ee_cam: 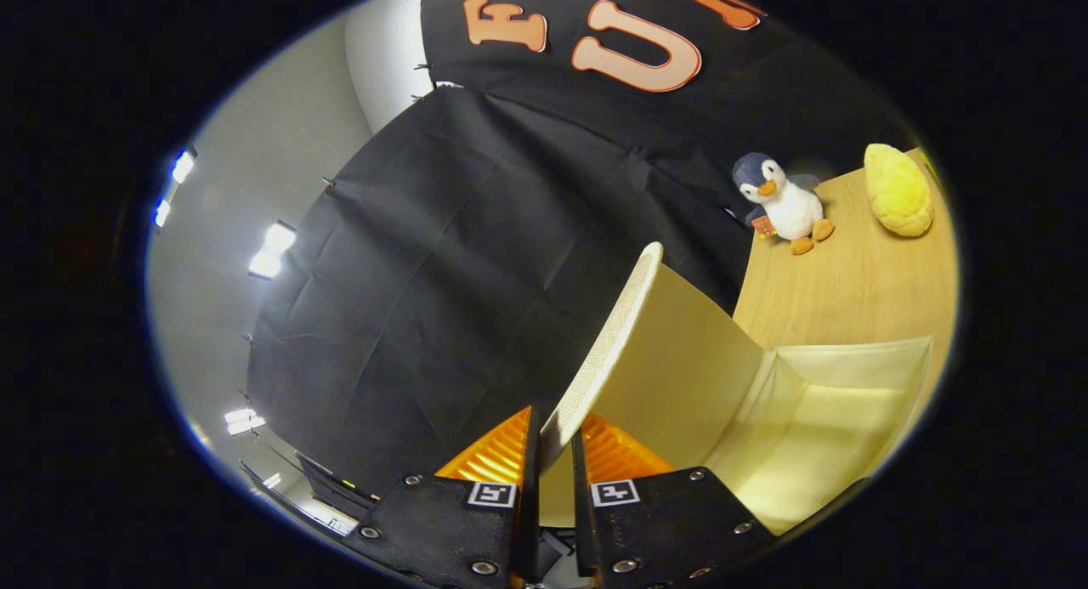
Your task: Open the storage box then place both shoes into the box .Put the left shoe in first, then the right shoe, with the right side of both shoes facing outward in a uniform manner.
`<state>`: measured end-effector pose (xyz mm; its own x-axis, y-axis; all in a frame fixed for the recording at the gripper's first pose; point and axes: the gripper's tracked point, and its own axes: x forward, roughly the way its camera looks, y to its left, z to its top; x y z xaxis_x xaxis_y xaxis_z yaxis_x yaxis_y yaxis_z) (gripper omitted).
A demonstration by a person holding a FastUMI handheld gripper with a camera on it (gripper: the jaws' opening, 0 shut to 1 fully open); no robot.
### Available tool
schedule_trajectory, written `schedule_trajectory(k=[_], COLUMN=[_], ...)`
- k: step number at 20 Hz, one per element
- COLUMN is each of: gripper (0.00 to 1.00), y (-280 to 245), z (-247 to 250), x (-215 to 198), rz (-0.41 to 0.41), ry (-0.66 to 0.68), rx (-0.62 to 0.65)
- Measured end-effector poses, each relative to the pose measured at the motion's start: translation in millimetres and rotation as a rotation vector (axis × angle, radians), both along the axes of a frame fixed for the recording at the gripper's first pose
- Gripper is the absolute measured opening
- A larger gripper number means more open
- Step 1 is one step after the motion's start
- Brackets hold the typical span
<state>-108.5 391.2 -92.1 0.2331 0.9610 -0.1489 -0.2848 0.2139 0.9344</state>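
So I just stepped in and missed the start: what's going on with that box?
A person's handheld gripper is clamped on the edge of the storage box's lid, holding it raised. The box sits open on the wooden table, and what shows of its inside has no shoes in it. Beyond the box, a plush penguin and a yellow plush sit on the table.

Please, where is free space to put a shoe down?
Inside the open box, beside the lid the tool grips. Also bare table between box and penguin. Crowded near the yellow toy.
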Motion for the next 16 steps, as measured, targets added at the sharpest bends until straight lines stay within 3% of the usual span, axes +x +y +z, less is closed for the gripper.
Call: schedule_trajectory(k=[5, 7, 8, 10, 16], gripper=[0.18, 0.23, 0.37, 0.53, 0.76], y=[18, 22, 24, 28, 9], z=[-2, -2, 0, 3, -22], x=[-9, -8, -6, -5, -1], rz=[0.054, 0.052, 0.046, 0.044, 0.021], ry=[0.015, -0.001, -0.013, -0.026, -0.093], rx=[-0.05, -0.054, -0.037, -0.022, -0.125])
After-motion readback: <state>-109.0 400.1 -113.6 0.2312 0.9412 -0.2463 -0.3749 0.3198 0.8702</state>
